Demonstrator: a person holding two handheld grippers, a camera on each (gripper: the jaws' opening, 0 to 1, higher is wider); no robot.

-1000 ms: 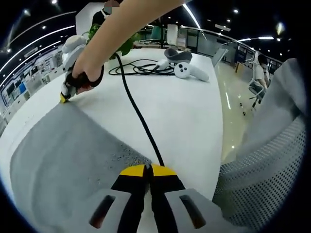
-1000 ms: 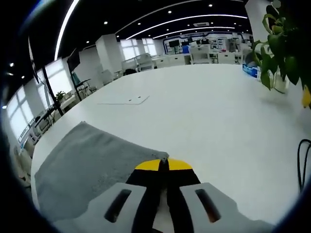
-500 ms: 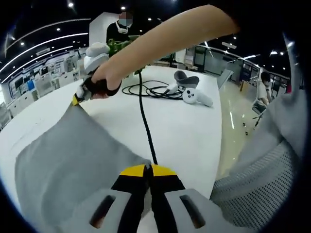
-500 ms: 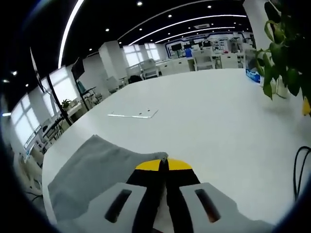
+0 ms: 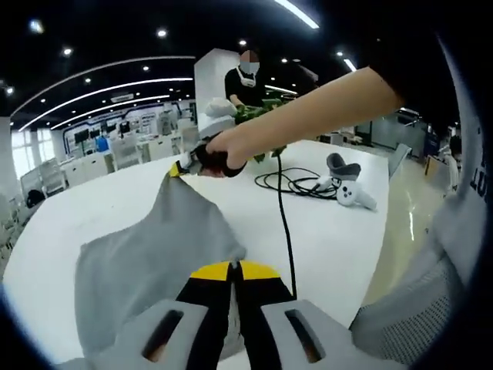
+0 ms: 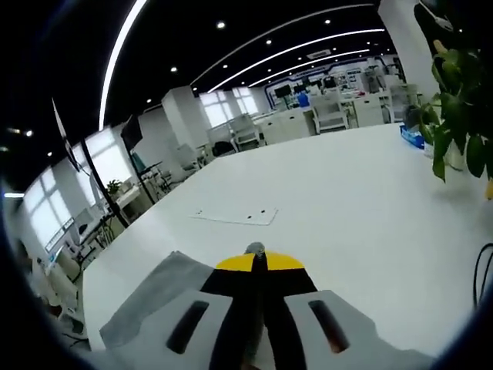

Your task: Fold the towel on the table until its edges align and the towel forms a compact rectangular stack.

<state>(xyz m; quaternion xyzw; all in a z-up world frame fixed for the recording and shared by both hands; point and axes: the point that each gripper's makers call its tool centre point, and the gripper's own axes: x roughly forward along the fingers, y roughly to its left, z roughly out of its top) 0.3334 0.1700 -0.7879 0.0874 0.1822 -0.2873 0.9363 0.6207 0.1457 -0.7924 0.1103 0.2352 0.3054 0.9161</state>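
Both grippers lifted the soft grey towel (image 5: 154, 250) higher off the white tabletop (image 6: 347, 193); each pair of jaws is clamped on a corner.

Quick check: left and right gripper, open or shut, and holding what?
Left gripper: shut on a corner of the gray towel.
Right gripper: shut on another towel corner, lifted off the white table.

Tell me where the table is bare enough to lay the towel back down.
Bare white table spreads between the towel and the plant, around a flat panel. Another free strip lies left of the towel. Crowded: the coiled cable and white controllers.
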